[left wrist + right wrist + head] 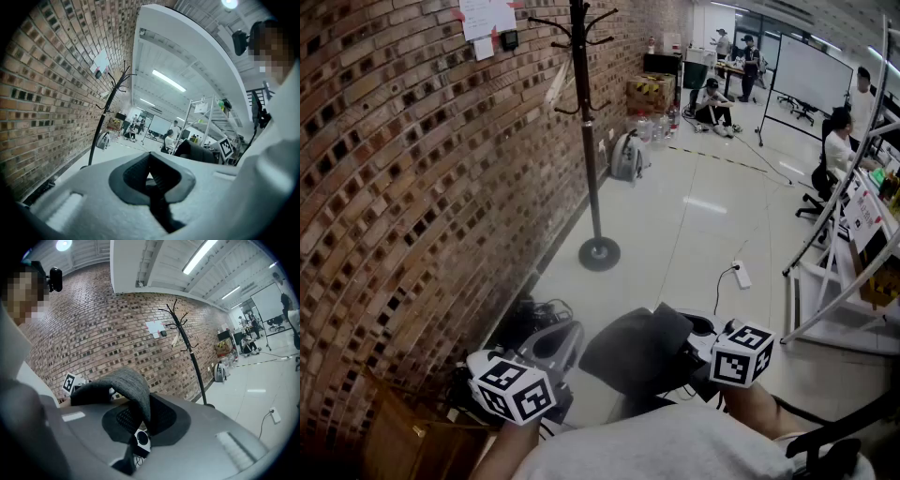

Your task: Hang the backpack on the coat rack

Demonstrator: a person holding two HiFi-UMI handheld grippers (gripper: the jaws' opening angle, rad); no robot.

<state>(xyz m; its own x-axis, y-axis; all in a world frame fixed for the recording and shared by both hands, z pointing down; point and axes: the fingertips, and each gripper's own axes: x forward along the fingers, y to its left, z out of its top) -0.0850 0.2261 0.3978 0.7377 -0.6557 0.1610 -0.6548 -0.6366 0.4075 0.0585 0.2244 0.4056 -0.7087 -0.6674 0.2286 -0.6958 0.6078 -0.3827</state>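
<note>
The coat rack (586,122) stands by the brick wall (412,187) along the left edge of the surface, well ahead and bare, so hanging is judged not begun. The left gripper (152,182) has its jaws together on nothing, seemingly kept free to steady the load. The backpack (639,352) hangs low, carried by the right gripper (137,425), jaws clamped on its grey strap (126,385).

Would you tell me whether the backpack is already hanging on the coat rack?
No, the coat rack has bare hooks in the head view, and the backpack is far from it at the picture's bottom.
</note>
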